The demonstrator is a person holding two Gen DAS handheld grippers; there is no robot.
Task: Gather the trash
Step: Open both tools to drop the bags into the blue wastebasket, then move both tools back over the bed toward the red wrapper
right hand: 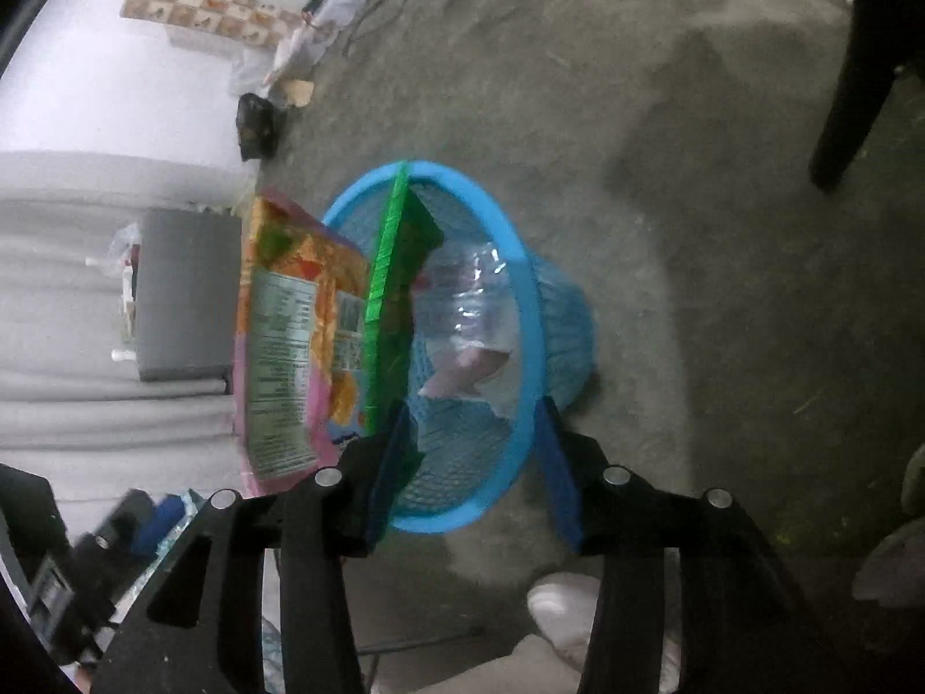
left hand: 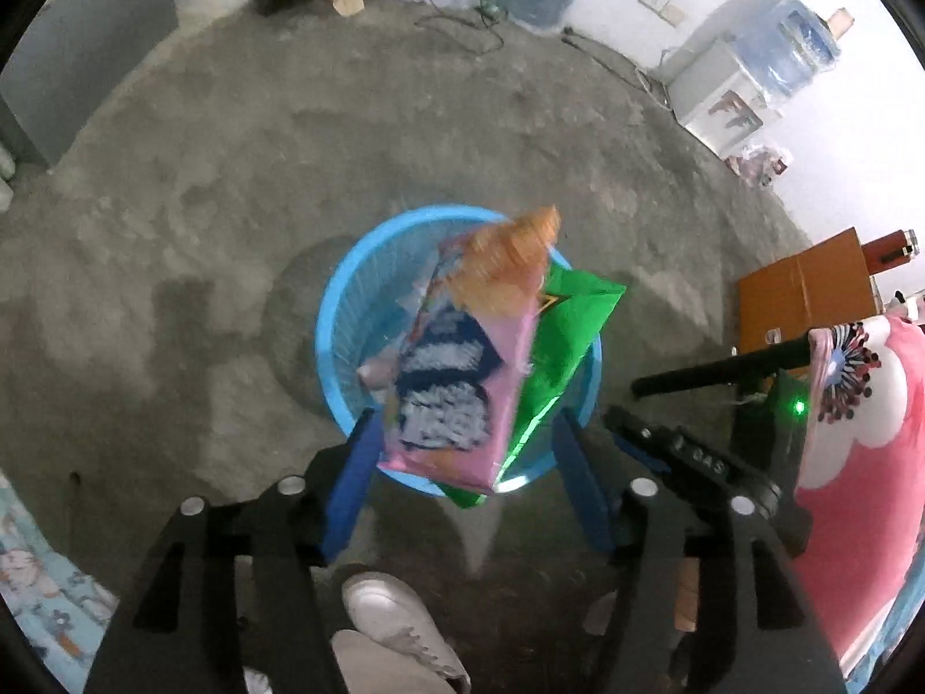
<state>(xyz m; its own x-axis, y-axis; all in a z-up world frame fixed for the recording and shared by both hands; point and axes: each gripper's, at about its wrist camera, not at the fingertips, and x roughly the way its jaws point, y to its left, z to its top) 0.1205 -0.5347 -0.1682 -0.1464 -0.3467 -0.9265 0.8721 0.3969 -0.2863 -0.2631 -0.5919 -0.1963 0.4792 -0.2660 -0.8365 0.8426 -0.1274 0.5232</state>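
A blue mesh basket (left hand: 341, 301) stands on the concrete floor below both grippers. In the left wrist view a pink snack bag (left hand: 451, 381) and a green bag (left hand: 566, 341) hang blurred over the basket's mouth. My left gripper (left hand: 465, 413) is open, with the pink bag's lower end between its blue fingers (left hand: 350, 474). In the right wrist view the same pink bag (right hand: 289, 341) and green bag (right hand: 387, 289) tilt at the basket's (right hand: 532, 312) left rim. My right gripper (right hand: 474, 405) is open and its pads press on nothing. Clear plastic and paper scraps (right hand: 468, 312) lie inside the basket.
The person's white shoe (left hand: 393, 613) stands just in front of the basket. A cardboard box (left hand: 803, 295) and pink floral cloth (left hand: 861, 439) lie at the right. Water jugs (left hand: 792, 40), cables and clutter line the far wall. A dark chair leg (right hand: 850, 92) stands at the upper right.
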